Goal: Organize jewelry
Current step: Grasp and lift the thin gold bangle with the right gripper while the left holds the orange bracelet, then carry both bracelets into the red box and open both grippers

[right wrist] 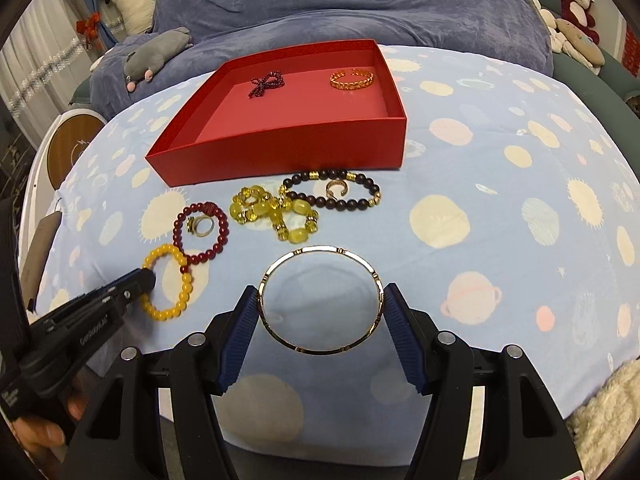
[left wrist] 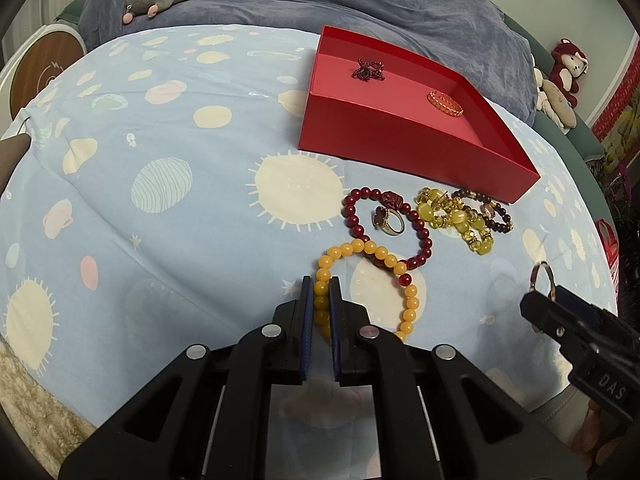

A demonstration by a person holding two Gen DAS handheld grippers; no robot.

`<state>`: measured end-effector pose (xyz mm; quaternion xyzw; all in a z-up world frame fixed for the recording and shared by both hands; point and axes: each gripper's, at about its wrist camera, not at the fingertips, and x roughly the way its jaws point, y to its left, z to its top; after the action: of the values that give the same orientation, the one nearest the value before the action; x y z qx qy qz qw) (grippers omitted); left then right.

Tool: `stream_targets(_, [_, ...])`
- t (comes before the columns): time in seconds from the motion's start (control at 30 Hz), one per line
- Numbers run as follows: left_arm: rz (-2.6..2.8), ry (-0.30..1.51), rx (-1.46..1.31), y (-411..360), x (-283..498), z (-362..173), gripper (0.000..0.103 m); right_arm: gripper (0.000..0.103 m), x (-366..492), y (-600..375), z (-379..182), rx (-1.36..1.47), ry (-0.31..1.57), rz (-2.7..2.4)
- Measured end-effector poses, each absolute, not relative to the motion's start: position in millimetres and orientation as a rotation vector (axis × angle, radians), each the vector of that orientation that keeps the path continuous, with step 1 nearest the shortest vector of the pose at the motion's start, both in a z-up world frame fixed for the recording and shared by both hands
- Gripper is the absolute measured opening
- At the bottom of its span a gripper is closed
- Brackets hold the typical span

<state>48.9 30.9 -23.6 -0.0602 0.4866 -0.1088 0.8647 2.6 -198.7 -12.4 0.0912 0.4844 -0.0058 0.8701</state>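
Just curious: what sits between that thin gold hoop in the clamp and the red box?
In the right wrist view, between the gold bangle and red box lie the yellow crystal bracelet and dark bead bracelet.

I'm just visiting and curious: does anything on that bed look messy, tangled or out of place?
Nothing is broken or spilled. The loose pieces are bunched, though: the amber yellow bracelet overlaps the dark red bracelet, and a ring lies inside the red one. Only two pieces sit in the red box.

Both low over the bed (left wrist: 160,208), facing the box (left wrist: 400,148) closely: left from left, right from right; sharing box (right wrist: 280,152) and beads (right wrist: 192,236).
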Motion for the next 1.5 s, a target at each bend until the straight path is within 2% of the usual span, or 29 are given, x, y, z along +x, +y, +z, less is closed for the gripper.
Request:
stream_targets(0.83, [-0.218,0.994,-0.007,14.9,24.4,-11.4,0.007,0.061,-34.0,-193.4,-15.5,0.134,1.010,0.020])
stream_targets(1.17, [-0.279,0.951,-0.043,6.1,29.4,27.5,0.007,0.061,-16.8,-205.4,12.1,0.188,0.959,0.018])
stream_targets(1.5, [-0.347,0.821,-0.056,-16.9,99.4,97.5,0.007,0.061,58.9,-226.1,61.9,0.179,0.857,0.016])
